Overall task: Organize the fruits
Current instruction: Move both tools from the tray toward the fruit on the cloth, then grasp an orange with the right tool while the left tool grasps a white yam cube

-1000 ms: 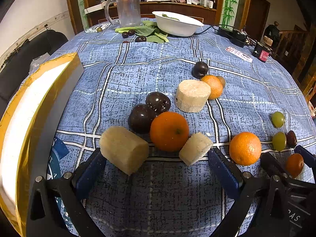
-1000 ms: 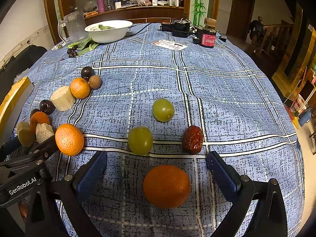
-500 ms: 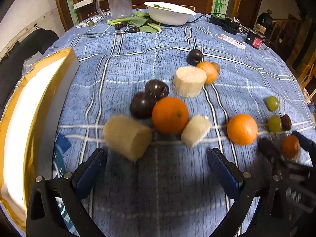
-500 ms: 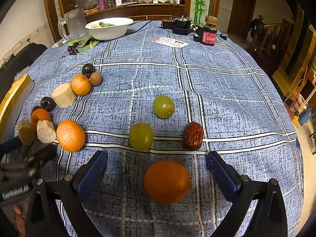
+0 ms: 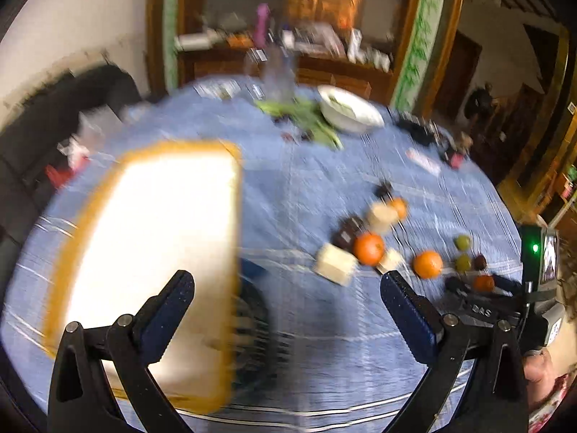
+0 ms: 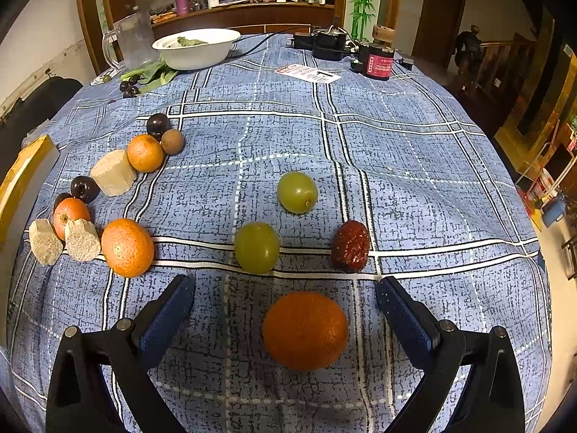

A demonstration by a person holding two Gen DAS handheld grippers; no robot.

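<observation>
Two grippers hang over a round tabletop (image 6: 414, 166) under a blue checked cloth, both with fingers spread wide and gripping nothing. The right gripper (image 6: 285, 303) sits low at the near edge, and an orange (image 6: 304, 330) lies on the cloth between its fingers, touching neither. Just beyond the fingertips lie two green grapes (image 6: 256, 248) (image 6: 297, 192) and a wrinkled red date (image 6: 350, 241), each apart from the others. Toward the left edge the other fruit is bunched: a second orange (image 6: 127, 247) touching a pale chunk (image 6: 82, 240), another chunk (image 6: 45, 241) beside it, a third orange (image 6: 71, 213) behind them, two dark plums (image 6: 84, 188) (image 6: 158, 122), a larger pale chunk (image 6: 113, 172), a fourth orange (image 6: 145, 152) and a small brown fruit (image 6: 172, 141). A gold-rimmed tray (image 6: 25, 166) shows at the far left edge. At the far edge stand a white bowl (image 6: 196, 48), a clear jug (image 6: 135, 39), green leaves (image 6: 151, 75) and some black devices (image 6: 330, 45). The left wrist view is heavily blurred; the left gripper (image 5: 286, 285) is raised over the near left part of the tabletop, its left finger in front of the tray's white inside (image 5: 151, 238), with the fruit cluster (image 5: 368, 247) off to its right and the right gripper's body (image 5: 479, 310) at the right edge.
</observation>
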